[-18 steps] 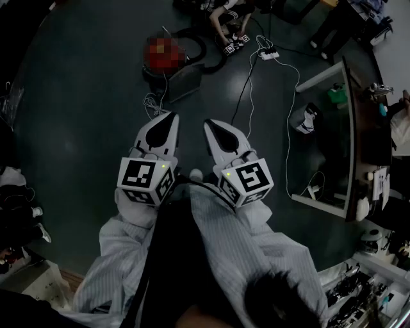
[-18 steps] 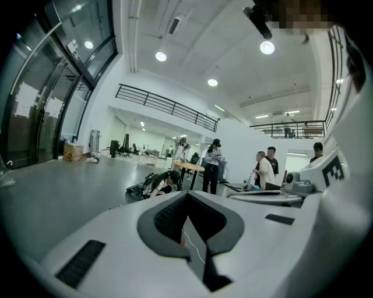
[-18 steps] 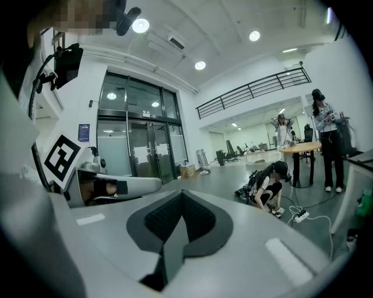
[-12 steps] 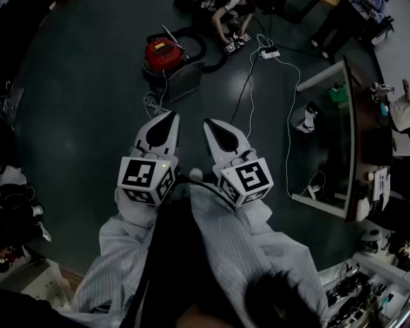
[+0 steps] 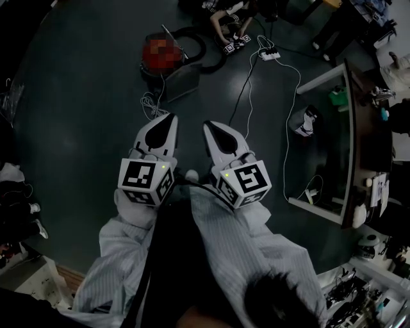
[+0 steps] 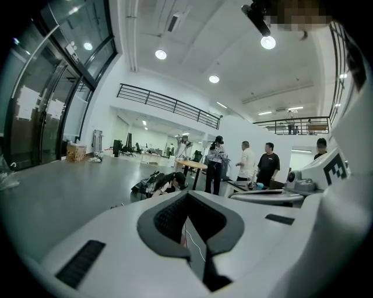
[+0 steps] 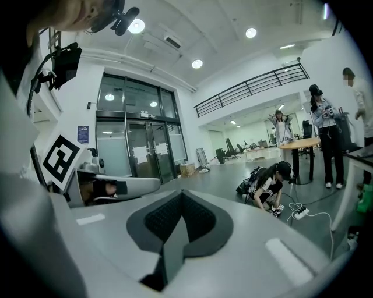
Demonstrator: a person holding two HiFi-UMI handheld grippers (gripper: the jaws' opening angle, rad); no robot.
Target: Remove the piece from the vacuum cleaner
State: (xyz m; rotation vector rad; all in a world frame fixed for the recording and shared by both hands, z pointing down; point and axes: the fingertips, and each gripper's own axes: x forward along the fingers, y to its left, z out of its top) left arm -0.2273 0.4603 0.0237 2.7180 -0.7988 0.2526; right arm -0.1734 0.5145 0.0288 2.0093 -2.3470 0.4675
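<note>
The red vacuum cleaner [image 5: 160, 54] stands on the dark floor far ahead, partly under a blur patch. Its black hose [image 5: 195, 40] curls around it, and a flat grey piece [image 5: 182, 83] lies at its near side. My left gripper [image 5: 168, 119] and right gripper [image 5: 211, 127] hang side by side above the floor, well short of the vacuum. Both are shut and hold nothing. The left gripper view shows its jaws [image 6: 187, 204] closed, and the right gripper view shows the same [image 7: 182, 201]. Both point across the hall.
A person [image 5: 230, 16] crouches on the floor beyond the vacuum. A white power strip [image 5: 269, 54] and a long cable [image 5: 291, 109] run to the right. A table [image 5: 349, 141] with clutter stands at the right. Several people [image 6: 256, 166] stand by a round table.
Both grippers stay where they were, still shut. The head view has shifted a little, so the table at the right sits slightly differently.
</note>
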